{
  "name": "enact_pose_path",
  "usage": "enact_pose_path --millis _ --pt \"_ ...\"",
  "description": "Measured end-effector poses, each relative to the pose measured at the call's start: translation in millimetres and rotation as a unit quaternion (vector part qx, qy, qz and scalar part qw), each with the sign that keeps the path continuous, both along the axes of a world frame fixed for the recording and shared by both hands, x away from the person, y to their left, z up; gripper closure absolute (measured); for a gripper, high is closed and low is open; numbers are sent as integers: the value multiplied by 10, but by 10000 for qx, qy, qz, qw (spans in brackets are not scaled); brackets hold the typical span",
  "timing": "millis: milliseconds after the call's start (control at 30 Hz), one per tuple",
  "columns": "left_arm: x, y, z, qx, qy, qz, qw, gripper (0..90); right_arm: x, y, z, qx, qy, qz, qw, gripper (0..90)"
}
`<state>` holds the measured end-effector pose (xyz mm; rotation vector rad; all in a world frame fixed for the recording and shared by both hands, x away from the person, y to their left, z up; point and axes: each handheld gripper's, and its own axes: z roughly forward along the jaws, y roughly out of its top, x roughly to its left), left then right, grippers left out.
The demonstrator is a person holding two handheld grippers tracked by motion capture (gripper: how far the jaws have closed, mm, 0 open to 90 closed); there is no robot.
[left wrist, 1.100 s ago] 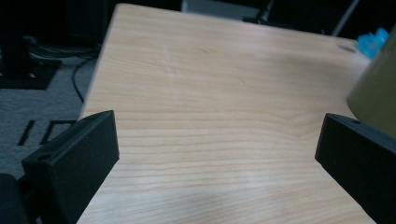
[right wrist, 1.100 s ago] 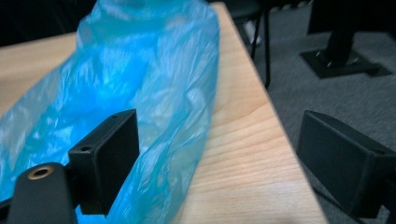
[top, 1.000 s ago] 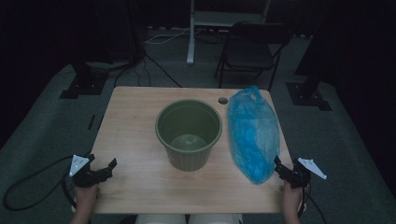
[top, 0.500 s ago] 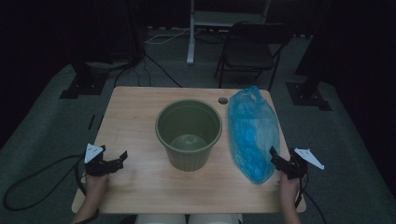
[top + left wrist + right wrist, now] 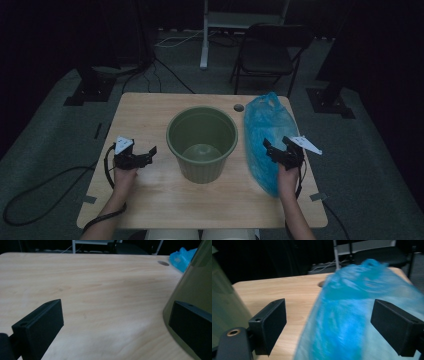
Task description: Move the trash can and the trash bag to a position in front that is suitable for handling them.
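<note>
- Right gripper (image 5: 276, 148) was wide open, hovering over the blue bag (image 5: 267, 135), which lay lengthwise beside the green bin (image 5: 202, 143), probably not touching.
- Left gripper (image 5: 145, 155) was open too, empty, farther away.

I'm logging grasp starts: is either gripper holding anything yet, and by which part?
Nothing is held. The right gripper is open over the blue bag; the left gripper is open beside the green bucket.

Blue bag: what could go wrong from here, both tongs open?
1. The blue bag overhangs the table edge at right; a partial pinch by the right tongs may drag it off.
2. Thin film could slip or tear.
3. The left tongs sit close to the green bin; a nudge may shift it.
</note>
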<state>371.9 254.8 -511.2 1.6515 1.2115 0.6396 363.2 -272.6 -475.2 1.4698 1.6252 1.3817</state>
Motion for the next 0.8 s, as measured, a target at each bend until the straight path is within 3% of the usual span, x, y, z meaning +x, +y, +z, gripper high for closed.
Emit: enact_pose_path --millis 100,300,433,500,600,667,700,800 --pt "84 -99 24 37 5 -70 10000 2 101 158 5 -9 1 155 9999 126" --pt "208 -281 68 129 5 -255 9996 1 247 498 -33 135 249 567 9980 126" --pt "251 -363 117 158 -1 -353 9993 1 292 649 -74 31 293 700 9971 126" --pt "270 -439 155 286 -30 -469 9985 1 328 752 -112 -36 378 823 9959 125" --pt "253 -510 195 341 -61 -557 9978 1 338 815 -130 -1 378 1082 9934 124" --pt "253 -510 195 341 -61 -557 9978 1 337 832 -134 3 373 1167 9925 124" --pt "197 -547 229 483 -108 -601 9970 6 319 835 -133 9 350 1164 9926 134" --pt "157 -558 239 541 -126 -649 9963 5 304 810 -133 36 382 1223 9918 136"
